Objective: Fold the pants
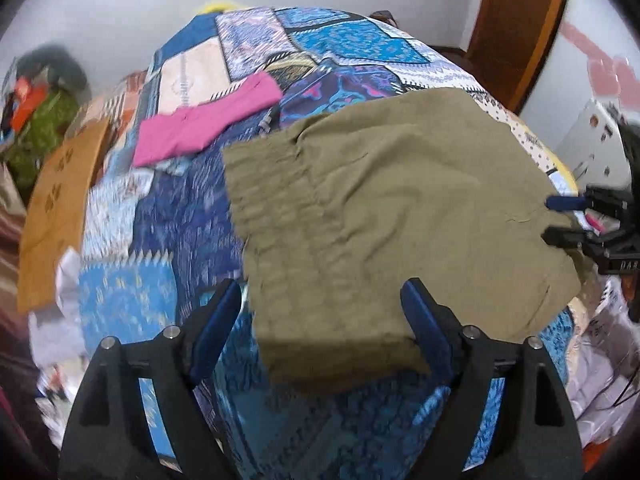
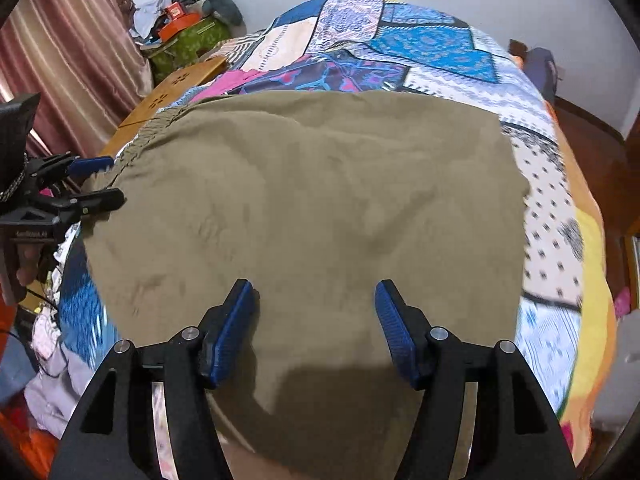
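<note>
Olive-brown pants (image 1: 384, 200) lie folded flat on a patchwork bedspread (image 1: 168, 216), elastic waistband at the left. My left gripper (image 1: 320, 292) hovers open over the pants' near left corner, the cloth lying between its blue pads with no pad pressing on it. The right gripper (image 1: 560, 216) shows at the pants' right edge. In the right wrist view the pants (image 2: 312, 184) fill the middle, and my right gripper (image 2: 314, 286) stands open above their near part. The left gripper (image 2: 104, 180) is open at the pants' left edge.
A pink garment (image 1: 200, 124) lies on the bedspread (image 2: 552, 200) beyond the pants. A wooden board (image 1: 60, 208) leans at the bed's left side. Loose clothes (image 1: 608, 360) are heaped to the right. A wooden frame (image 1: 520, 28) and a curtain (image 2: 68, 52) border the bed.
</note>
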